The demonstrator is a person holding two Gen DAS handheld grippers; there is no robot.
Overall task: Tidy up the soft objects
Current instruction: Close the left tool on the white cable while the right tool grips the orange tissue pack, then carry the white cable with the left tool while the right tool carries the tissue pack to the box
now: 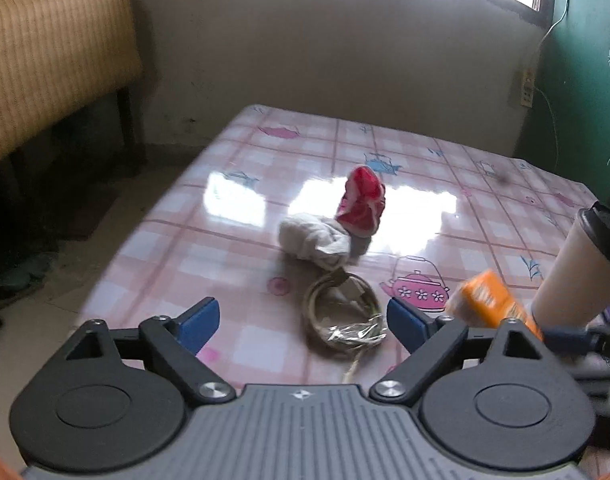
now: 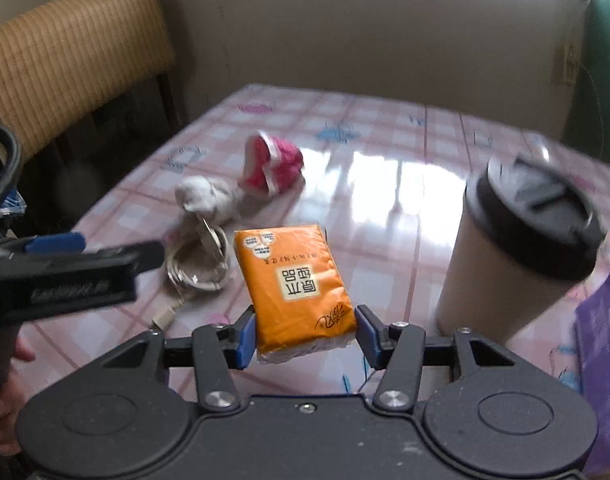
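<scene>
**Mia:** What is the left gripper (image 1: 303, 322) doing?

**Ben:** Its two blue fingers (image 1: 199, 322) are spread wide. It holds nothing. It hangs over the near edge of the pink checked table (image 1: 177, 236), and a coiled cable (image 1: 343, 316) lies on the table between the fingers.

**Mia:** What is past the cable?

**Ben:** A white soft bundle (image 1: 313, 236). A red and white soft thing (image 1: 361, 202) is touching it, just behind.

**Mia:** And the right gripper (image 2: 305, 334)?

**Ben:** It is squeezing an orange tissue pack (image 2: 295, 290) at the near end. The left pad presses on it. On the right side I see a tiny gap, but it is blurry. The pack sticks out forward above the table.

**Mia:** What is next to it?

**Ben:** A tall paper cup (image 2: 505, 256) with a black lid stands close on the right. A purple thing (image 2: 603, 344) is at the far right edge.
</scene>
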